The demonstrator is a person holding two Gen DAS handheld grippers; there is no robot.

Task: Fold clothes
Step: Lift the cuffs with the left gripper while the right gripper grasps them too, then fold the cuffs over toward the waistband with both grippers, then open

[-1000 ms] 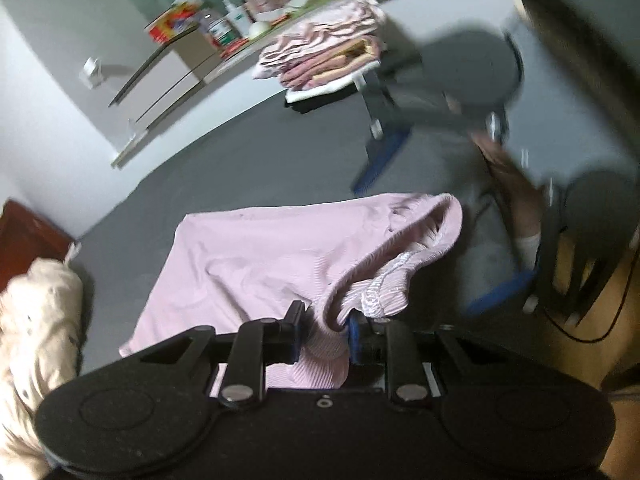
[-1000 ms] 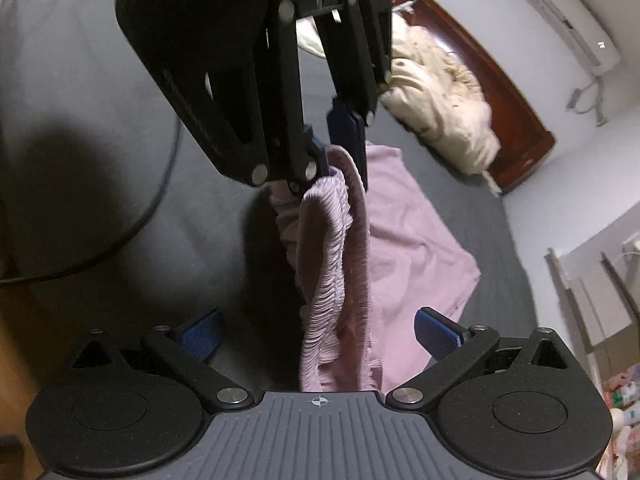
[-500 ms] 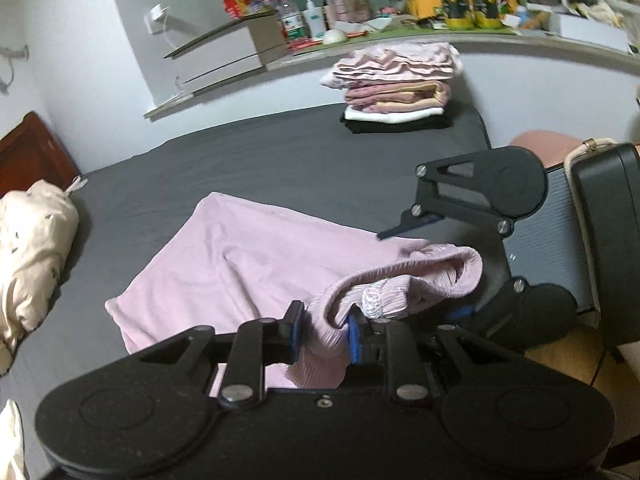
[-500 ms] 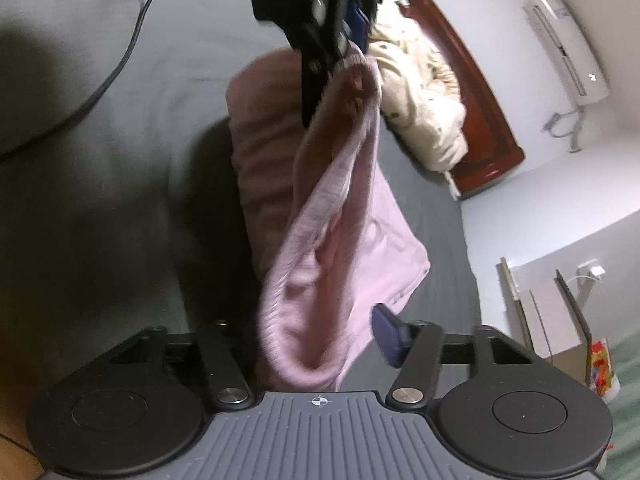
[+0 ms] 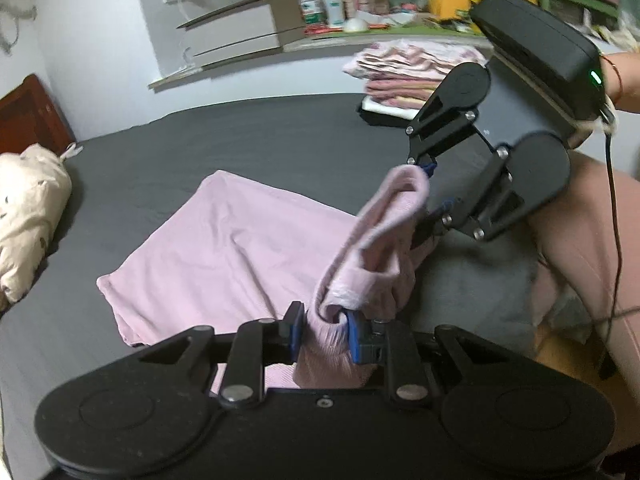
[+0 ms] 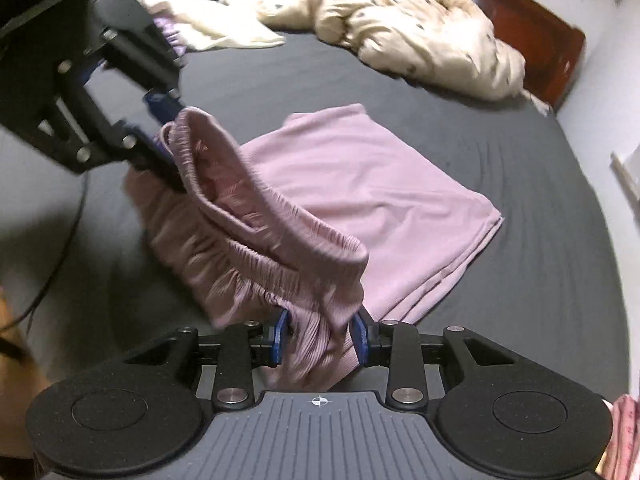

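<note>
So both grippers have the pink shorts point(image 5: 248, 248) by the elastic waistband, lifted off the dark bedsheet point(image 5: 240, 136) while the legs lie flat on it. The left gripper point(image 5: 322, 334) is pinching a bunched wad of waistband tight, and the right gripper point(image 6: 320, 334) is closing, its blue pads point(image 6: 280, 336) squeezing in on the other end. My worry is that the right one only catches one layer, so the band slips out and the fold goes crooked.

Shelf clutter point(image 5: 352, 4) too blurred to ID (bottles, boxes?); folded stack point(image 5: 404, 76) partly hidden behind right tongs point(image 5: 434, 188).
</note>
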